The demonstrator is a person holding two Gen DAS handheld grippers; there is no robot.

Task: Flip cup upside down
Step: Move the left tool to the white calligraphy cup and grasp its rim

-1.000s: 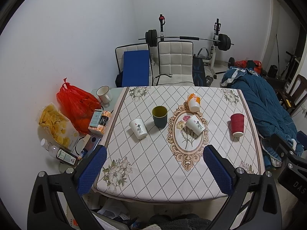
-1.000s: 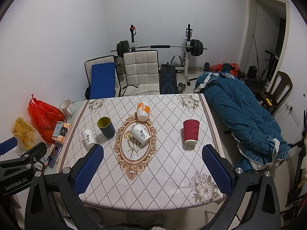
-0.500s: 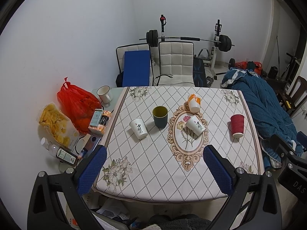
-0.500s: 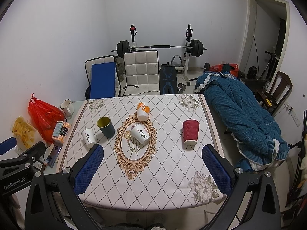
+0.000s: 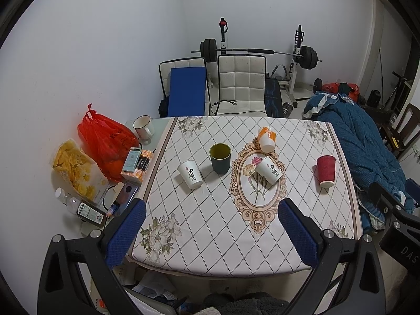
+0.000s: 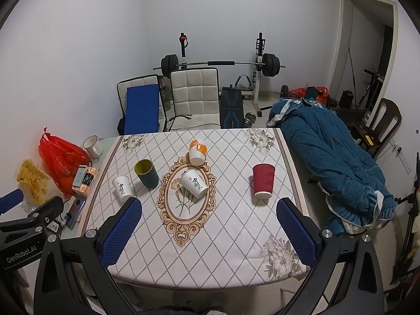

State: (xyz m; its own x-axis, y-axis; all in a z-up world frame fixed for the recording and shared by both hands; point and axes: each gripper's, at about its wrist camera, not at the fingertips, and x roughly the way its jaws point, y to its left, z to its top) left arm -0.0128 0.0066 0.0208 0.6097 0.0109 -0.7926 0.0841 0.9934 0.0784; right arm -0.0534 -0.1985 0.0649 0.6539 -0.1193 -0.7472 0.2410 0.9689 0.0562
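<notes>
Several cups stand on a patterned tablecloth (image 5: pixel 215 225). A dark green cup (image 5: pixel 220 158) (image 6: pixel 147 173) stands upright with its mouth up. Two white paper cups (image 5: pixel 190 174) (image 5: pixel 268 170), a red paper cup (image 5: pixel 326 171) (image 6: pixel 263 181) and an orange-and-white cup (image 5: pixel 267 139) (image 6: pixel 198 151) stand around it. My left gripper (image 5: pixel 210 232) is open and empty above the near table edge. My right gripper (image 6: pixel 210 232) is open and empty there too, to the right of the left one.
A red bag (image 5: pixel 105 141), snack packs, bottles and a white mug (image 5: pixel 142 126) lie left of the cloth. White chairs (image 5: pixel 241 84) and a barbell rack stand behind the table. A blue quilt (image 6: pixel 333 162) lies to the right.
</notes>
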